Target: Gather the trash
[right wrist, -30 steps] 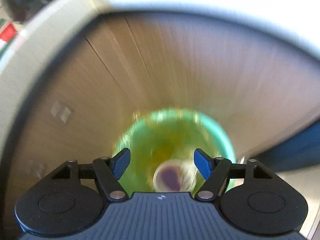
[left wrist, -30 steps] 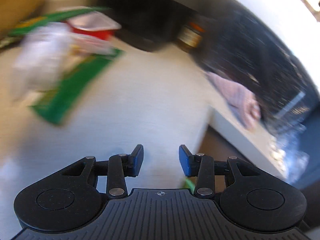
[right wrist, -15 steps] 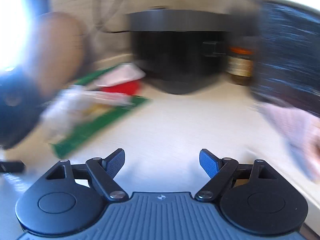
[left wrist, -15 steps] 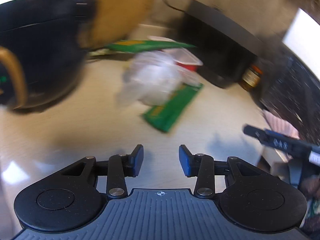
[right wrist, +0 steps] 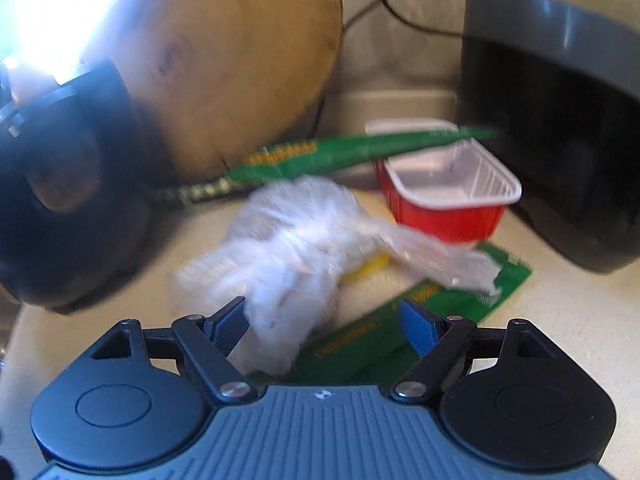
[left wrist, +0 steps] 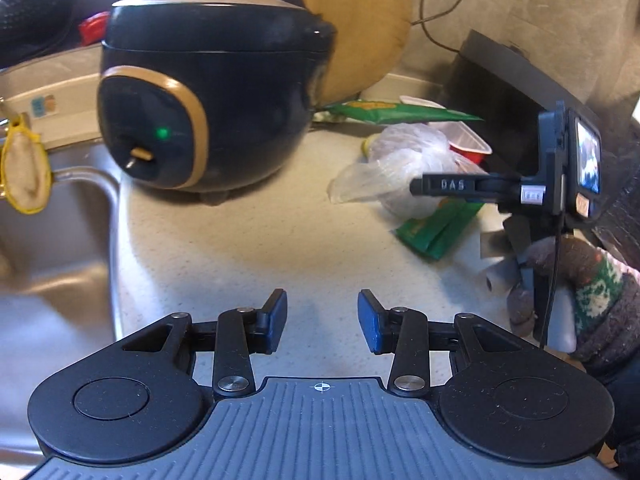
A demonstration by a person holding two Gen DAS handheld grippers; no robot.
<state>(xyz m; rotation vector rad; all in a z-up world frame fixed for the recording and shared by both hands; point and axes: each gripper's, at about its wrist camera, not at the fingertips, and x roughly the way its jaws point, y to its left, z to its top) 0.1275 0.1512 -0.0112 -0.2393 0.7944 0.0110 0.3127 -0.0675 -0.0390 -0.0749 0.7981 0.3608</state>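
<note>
A heap of trash lies on the speckled countertop (left wrist: pixel 280 232). It holds a crumpled clear plastic bag (right wrist: pixel 296 248), a red tray with a white inside (right wrist: pixel 448 196), a flat green wrapper (right wrist: pixel 400 332) and a second green wrapper (right wrist: pixel 340 152) behind. My right gripper (right wrist: pixel 328 322) hangs just over the bag. Its jaws are closing, the bag's lower end lies between them near the left finger, and the pads do not press on it. My left gripper (left wrist: pixel 322 316) is open over bare counter, well short of the bag (left wrist: pixel 400 164), with nothing between its fingers.
A black and gold rice cooker (left wrist: pixel 208 100) stands left of the trash, with a round wooden board (left wrist: pixel 360 20) behind it. A steel sink (left wrist: pixel 52 240) lies at the far left. A dark appliance (right wrist: pixel 560 120) blocks the right. A gloved hand (left wrist: pixel 580 292) holds the right gripper.
The right gripper left the green bin below the counter and came up over the trash heap, close above the plastic bag. The left view swung left, bringing cooker and sink into sight.
</note>
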